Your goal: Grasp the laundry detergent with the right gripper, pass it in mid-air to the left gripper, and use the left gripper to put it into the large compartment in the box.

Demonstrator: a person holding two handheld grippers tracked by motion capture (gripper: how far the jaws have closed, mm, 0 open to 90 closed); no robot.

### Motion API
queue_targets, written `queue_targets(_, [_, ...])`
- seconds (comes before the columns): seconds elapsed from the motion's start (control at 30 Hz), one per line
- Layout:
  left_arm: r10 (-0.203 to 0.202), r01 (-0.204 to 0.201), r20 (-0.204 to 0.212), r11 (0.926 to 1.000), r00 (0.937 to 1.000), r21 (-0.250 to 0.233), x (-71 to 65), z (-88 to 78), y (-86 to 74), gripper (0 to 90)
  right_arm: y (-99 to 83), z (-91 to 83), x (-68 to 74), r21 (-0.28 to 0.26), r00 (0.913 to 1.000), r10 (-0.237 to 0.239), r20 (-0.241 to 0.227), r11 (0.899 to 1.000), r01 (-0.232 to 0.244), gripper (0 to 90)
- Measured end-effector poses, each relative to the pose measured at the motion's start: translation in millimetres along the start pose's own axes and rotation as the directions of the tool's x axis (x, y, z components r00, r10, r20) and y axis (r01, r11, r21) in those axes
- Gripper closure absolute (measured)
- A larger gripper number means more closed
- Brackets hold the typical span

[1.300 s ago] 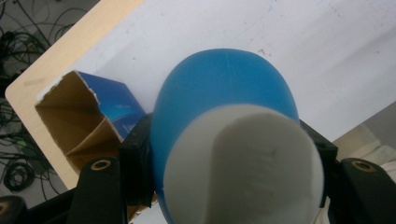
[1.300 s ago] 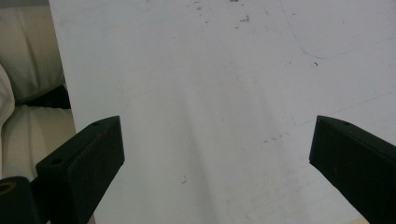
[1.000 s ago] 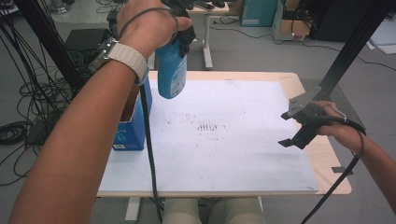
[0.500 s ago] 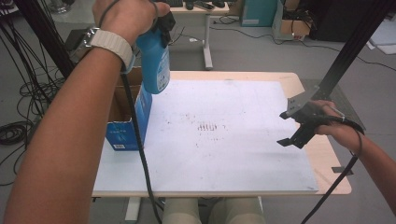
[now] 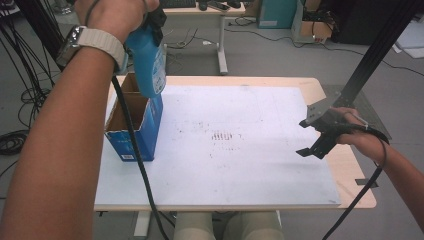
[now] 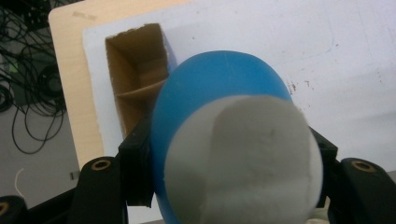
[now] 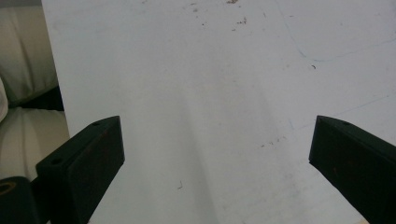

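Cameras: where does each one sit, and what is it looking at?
High view: sits above, looks down on the table; both forearms show.
Left gripper view: rides the left hand-held gripper, looks past the blue bottle into the box.
Right gripper view: rides the right hand-held gripper, looks at the white board.
Shared: high and left views both show bottle and box.

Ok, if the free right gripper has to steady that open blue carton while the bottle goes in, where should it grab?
Probably the blue carton's near right wall, from above and the right, one jaw inside the rim. It stands upright, open-topped, thin-walled, and that side faces the open right gripper. The left gripper holds the blue bottle over the far end, so stay near.
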State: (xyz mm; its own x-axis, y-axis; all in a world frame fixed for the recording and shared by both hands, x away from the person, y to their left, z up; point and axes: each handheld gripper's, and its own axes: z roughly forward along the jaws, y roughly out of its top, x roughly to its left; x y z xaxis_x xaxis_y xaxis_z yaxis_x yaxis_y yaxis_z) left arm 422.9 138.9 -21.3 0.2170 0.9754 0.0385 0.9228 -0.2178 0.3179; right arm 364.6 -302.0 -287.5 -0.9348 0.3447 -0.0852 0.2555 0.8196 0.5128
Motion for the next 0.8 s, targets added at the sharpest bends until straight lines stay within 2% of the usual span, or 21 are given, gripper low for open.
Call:
queue_targets(0.1, [-0.024,0.024,-0.001,0.9997,0.9997,0.005,8.1,1.2,-1.6,37.6,-0.5,-0.3,-0.9,0.005,0.9999,-0.013,0.002,1.0,0.013,3.1])
queue_targets(0.17, [-0.035,0.035,-0.003,0.9994,0.9994,0.006,14.6,2.9,-3.2,37.6,-0.6,0.0,0.0,0.002,1.0,0.0,0.0,1.0,0.0,3.1])
queue_targets(0.3, [-0.066,0.066,-0.006,0.9978,0.9978,0.01,24.9,7.3,-5.9,37.6,-0.6,0.3,0.1,0.008,1.0,-0.004,-0.002,1.0,0.004,3.1])
queue_targets(0.47, [-0.086,0.086,-0.012,0.9962,0.9962,0.014,37.9,13.4,-9.2,37.6,-1.1,1.1,-0.4,0.01,1.0,-0.006,-0.003,1.0,0.006,3.1])
queue_targets(0.8, [-0.114,0.114,-0.03,0.9934,0.9931,0.014,55.3,29.9,-14.5,37.6,-2.0,2.1,-0.2,0.013,1.0,0.003,-0.004,1.0,-0.003,3.1])
